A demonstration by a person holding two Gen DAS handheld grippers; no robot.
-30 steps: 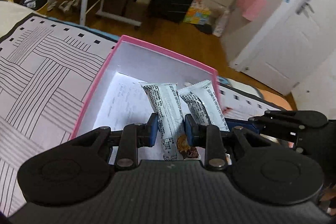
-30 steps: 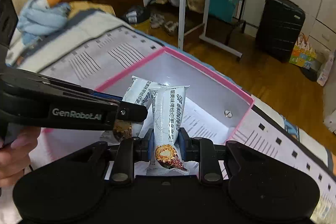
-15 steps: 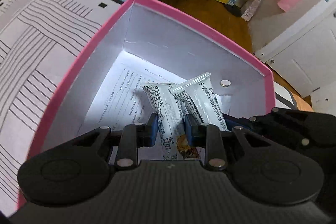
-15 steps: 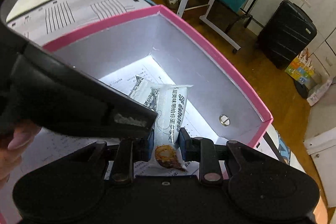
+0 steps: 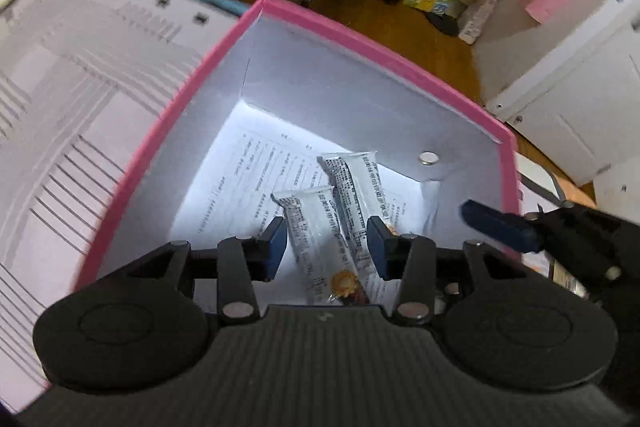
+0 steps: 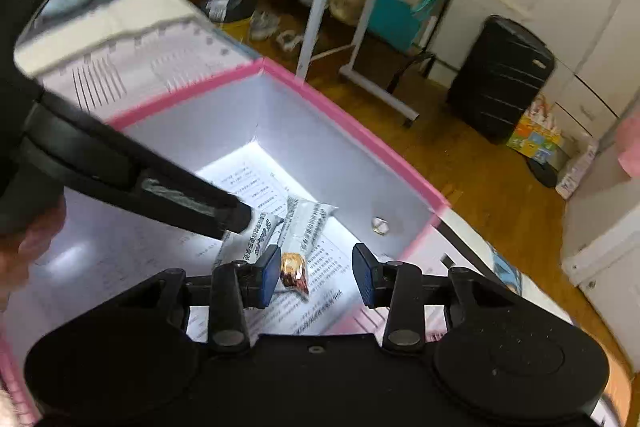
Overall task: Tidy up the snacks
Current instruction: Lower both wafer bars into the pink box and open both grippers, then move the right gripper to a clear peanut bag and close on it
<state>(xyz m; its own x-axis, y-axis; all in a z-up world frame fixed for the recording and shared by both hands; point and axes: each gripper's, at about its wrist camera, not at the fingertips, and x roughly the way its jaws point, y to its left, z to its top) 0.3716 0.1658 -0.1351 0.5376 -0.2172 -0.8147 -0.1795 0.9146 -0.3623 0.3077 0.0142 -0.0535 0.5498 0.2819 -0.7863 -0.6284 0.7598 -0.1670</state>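
Observation:
Two silver snack bars lie side by side on the printed paper lining the bottom of the pink-rimmed box (image 5: 360, 43). In the left wrist view the nearer bar (image 5: 316, 239) and the farther bar (image 5: 360, 195) sit between and beyond my open left gripper (image 5: 327, 247), neither gripped. In the right wrist view the right bar (image 6: 306, 231) and the left bar (image 6: 256, 235) lie just beyond my open right gripper (image 6: 316, 273), over the box (image 6: 352, 123). The left gripper's arm crosses that view at left.
The box rests on a white bed cover with black line patterns (image 5: 60, 99). Past the bed edge is wood floor with a black suitcase (image 6: 500, 79), a white rolling table frame (image 6: 320, 23) and white cabinets (image 5: 568, 99).
Both grippers have opened and let go of their snack bars, which now lie on the box bottom. Both grippers have drawn back slightly.

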